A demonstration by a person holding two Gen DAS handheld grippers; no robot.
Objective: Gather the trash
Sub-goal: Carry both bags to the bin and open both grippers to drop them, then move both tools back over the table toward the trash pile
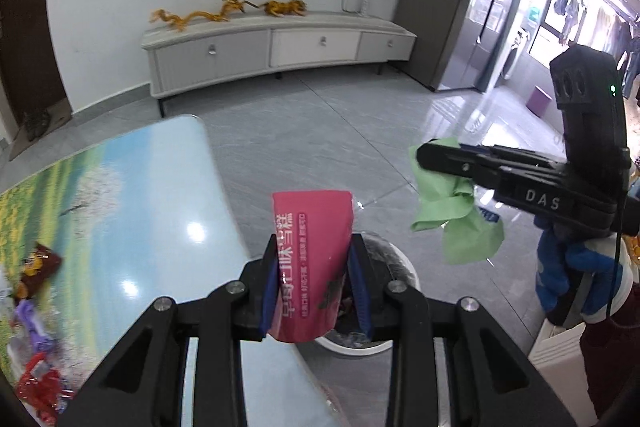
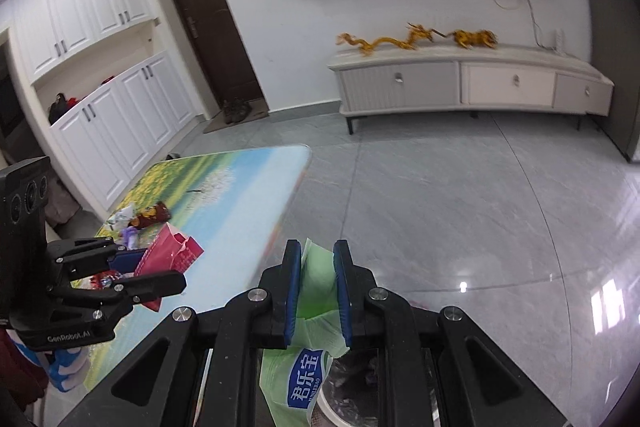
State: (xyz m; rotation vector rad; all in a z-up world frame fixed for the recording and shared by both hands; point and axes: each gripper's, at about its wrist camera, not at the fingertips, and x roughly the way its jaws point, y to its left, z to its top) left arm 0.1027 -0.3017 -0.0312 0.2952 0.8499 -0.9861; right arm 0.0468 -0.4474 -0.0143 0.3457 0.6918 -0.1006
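The left gripper (image 1: 314,279) was clamped on a pink pouch (image 1: 310,259), its long axis running up along the fingers. The right gripper (image 2: 318,291) pinched a green wrapper (image 2: 316,279). A lined bin (image 1: 394,263) sat on the floor just past the table (image 1: 132,195) edge, directly below and ahead of both, the left seemingly nearer. More wrappers (image 1: 36,359) lay on the table, off to the left

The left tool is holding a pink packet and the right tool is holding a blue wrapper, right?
Not quite. The left tool does hold the pink packet, but what the right tool holds is a green wrapper, not a blue one; only its printed label is blue. The right wrist view shows it pinched between the pads, and the left wrist view shows the same green wrapper from the side.
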